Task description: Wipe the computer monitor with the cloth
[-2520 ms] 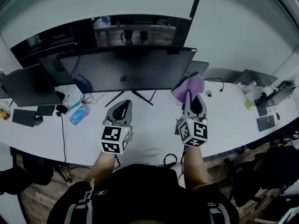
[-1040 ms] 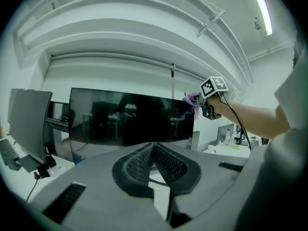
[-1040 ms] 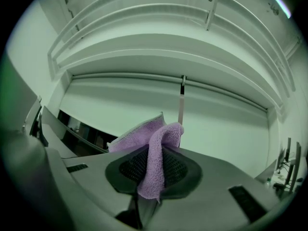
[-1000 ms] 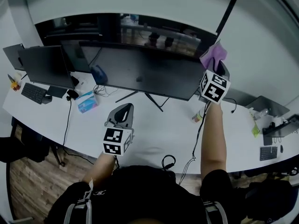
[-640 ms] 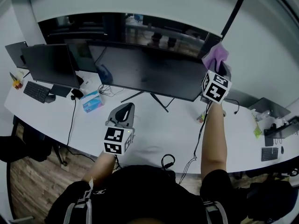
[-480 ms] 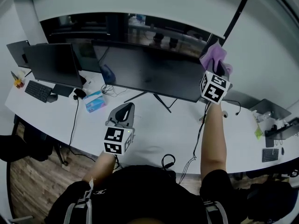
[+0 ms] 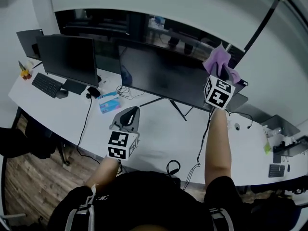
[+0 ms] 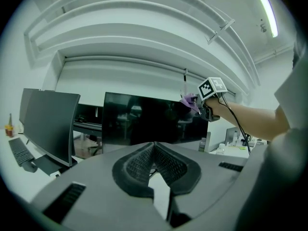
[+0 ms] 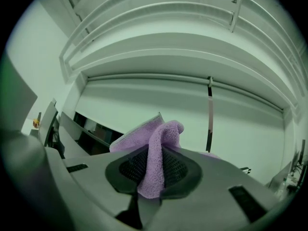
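Purple fleecy cloth (image 9: 140, 136) bunched, clamped in right gripper (image 9: 154, 153) jaws by black monitor (image 7: 163, 76); left gripper (image 8: 154, 150) jaws together.

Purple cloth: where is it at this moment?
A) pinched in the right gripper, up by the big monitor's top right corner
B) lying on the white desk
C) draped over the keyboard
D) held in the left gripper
A: the purple cloth is clamped between the right gripper's jaws, high at the large monitor's upper right corner; the left gripper is shut on nothing.
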The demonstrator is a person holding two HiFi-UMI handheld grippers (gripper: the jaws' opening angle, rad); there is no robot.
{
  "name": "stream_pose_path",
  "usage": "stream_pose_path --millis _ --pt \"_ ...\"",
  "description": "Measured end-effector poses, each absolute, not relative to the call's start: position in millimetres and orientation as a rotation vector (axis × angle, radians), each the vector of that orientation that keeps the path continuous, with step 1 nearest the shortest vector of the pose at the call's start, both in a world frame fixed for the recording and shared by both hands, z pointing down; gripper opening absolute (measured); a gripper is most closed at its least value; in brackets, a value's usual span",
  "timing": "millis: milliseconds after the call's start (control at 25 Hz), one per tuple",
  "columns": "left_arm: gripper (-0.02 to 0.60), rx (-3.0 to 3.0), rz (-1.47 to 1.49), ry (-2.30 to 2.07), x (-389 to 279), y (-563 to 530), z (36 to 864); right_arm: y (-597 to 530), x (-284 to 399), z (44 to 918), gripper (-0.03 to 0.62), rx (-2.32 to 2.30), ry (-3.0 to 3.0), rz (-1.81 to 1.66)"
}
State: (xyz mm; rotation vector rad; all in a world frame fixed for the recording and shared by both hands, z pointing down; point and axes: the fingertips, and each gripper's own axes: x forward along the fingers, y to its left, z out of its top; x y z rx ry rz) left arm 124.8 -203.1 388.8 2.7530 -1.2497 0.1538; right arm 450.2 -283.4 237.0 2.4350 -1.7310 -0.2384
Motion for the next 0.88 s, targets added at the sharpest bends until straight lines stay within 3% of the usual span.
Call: stream_pose_path --millis 880 --pt "0.014 2.71 0.144 -1.353 -16.8 -236.4 397.3 -369.6 260.0 237.3 0.083 2.287 -1.931 -0.259"
